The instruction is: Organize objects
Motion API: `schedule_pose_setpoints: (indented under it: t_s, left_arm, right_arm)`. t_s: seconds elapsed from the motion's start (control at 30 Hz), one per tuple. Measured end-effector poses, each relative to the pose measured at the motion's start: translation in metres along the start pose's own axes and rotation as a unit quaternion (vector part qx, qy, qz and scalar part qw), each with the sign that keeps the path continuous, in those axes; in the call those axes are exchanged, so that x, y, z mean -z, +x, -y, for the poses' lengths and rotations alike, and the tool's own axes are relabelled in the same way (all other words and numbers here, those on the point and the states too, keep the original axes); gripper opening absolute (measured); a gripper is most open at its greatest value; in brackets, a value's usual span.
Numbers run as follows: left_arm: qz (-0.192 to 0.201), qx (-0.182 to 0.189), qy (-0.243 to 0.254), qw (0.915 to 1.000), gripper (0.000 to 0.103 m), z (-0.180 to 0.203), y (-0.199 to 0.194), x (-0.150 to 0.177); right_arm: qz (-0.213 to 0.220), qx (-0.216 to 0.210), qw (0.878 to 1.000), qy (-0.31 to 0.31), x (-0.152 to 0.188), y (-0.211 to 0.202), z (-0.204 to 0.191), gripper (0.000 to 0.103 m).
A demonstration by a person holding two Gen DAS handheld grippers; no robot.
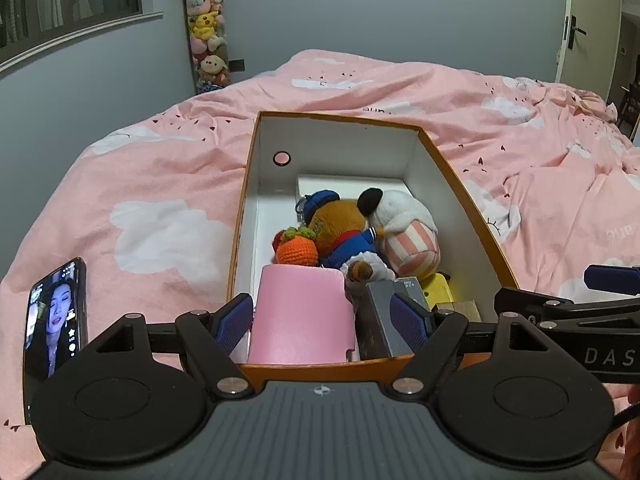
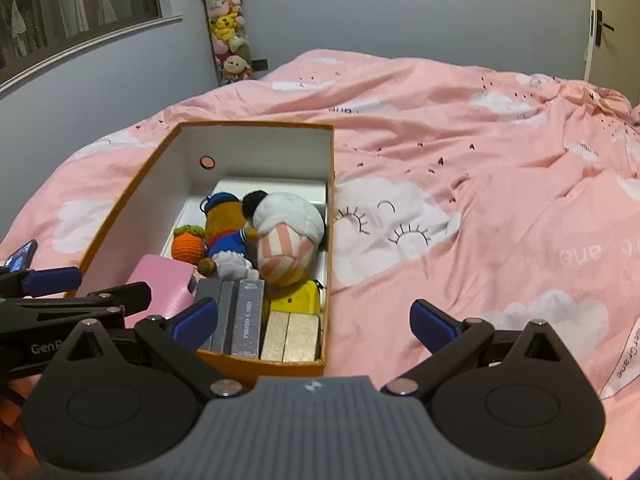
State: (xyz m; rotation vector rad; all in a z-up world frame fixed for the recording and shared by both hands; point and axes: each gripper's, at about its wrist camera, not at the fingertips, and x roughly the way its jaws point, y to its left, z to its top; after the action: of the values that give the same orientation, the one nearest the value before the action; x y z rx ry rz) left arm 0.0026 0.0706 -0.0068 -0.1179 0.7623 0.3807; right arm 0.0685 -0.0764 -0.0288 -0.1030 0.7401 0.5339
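Box on the bed looks nearly packed: plush toys mid-box, pink block, grey boxes, gold blocks at its near end. Phone is out on the bed's left edge. My left jaws are wide, straddling the pink block, no pad contact visible. Right jaws wide, empty, over the box's near right corner.

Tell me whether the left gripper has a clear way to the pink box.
Probably yes: the left gripper is open, its jaws either side of the pink box in the orange box, nothing between.
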Motion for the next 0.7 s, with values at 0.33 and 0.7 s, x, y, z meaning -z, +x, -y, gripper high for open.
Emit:
schedule_pose_setpoints:
  t_s: [0.33,0.7]
  left_arm:
    - [-0.012,0.001,0.002,0.9999,0.091,0.0002,0.0033,0.0013]
    - [-0.012,0.001,0.003,0.9999,0.092,0.0010,0.0030,0.0018]
  right_arm:
    - [-0.015,0.009,1.000,0.002,0.0016,0.0039,0.0009,0.102]
    - [-0.019,0.010,1.000,0.002,0.0021,0.0044,-0.0001,0.102]
